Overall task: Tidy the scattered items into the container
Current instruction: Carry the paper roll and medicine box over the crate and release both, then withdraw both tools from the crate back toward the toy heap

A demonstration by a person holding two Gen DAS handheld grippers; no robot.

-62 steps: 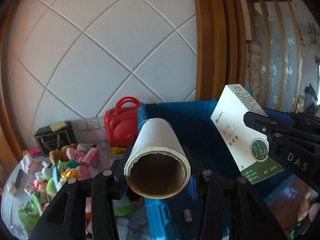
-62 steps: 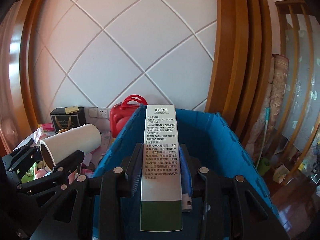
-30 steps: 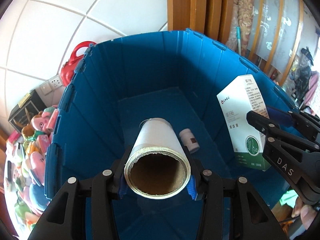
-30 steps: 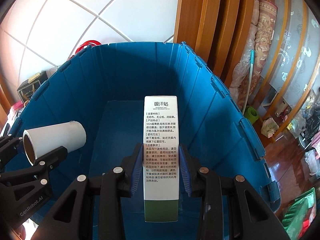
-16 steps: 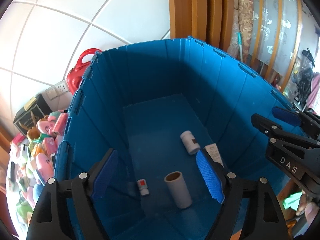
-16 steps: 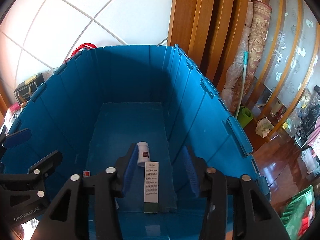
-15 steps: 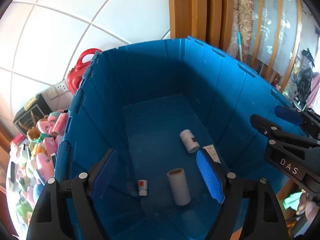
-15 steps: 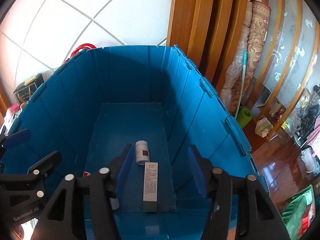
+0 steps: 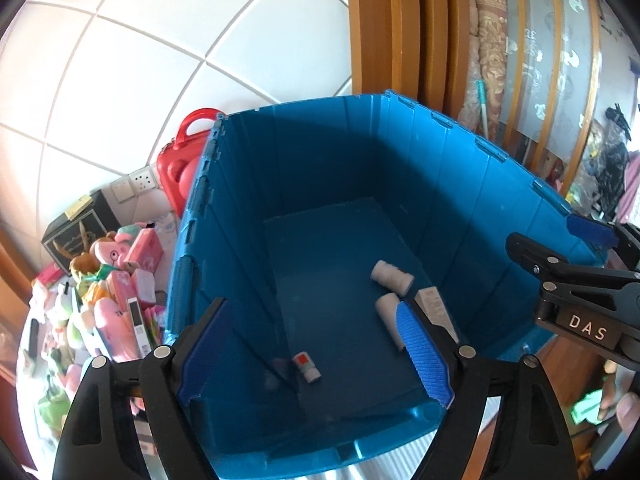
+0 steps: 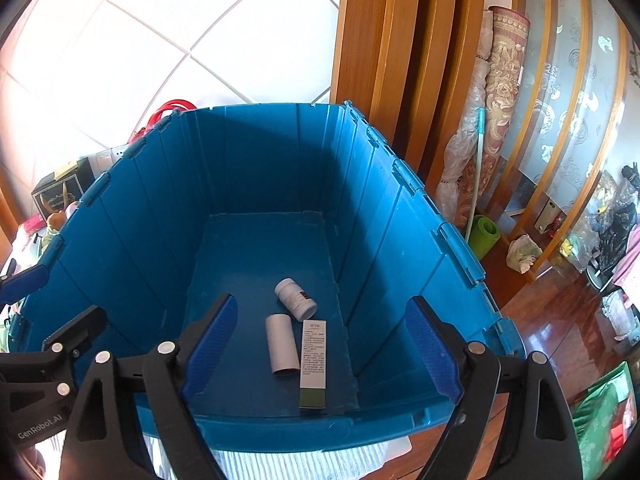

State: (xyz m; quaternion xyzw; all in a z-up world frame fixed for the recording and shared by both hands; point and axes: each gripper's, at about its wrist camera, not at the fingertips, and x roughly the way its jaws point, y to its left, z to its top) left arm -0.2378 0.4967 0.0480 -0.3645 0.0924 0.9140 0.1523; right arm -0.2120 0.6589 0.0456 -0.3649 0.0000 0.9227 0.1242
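Both drops done: left gripper (image 9: 316,354) and right gripper (image 10: 320,348) jaws opening, empty, above blue crate (image 10: 384,200). Lift clear of rim before swinging toward scattered toys (image 9: 116,280).

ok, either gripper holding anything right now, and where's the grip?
Nothing held. Left gripper and right gripper both have jaws opening with nothing between them; the cardboard tube and slim box lie on the blue bin floor.

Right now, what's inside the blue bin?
On the floor of the blue bin: a cardboard tube, a white pill bottle, a long printed box and a small red-labelled bottle. The near wall and gripper fingers hide the closest strip of floor.
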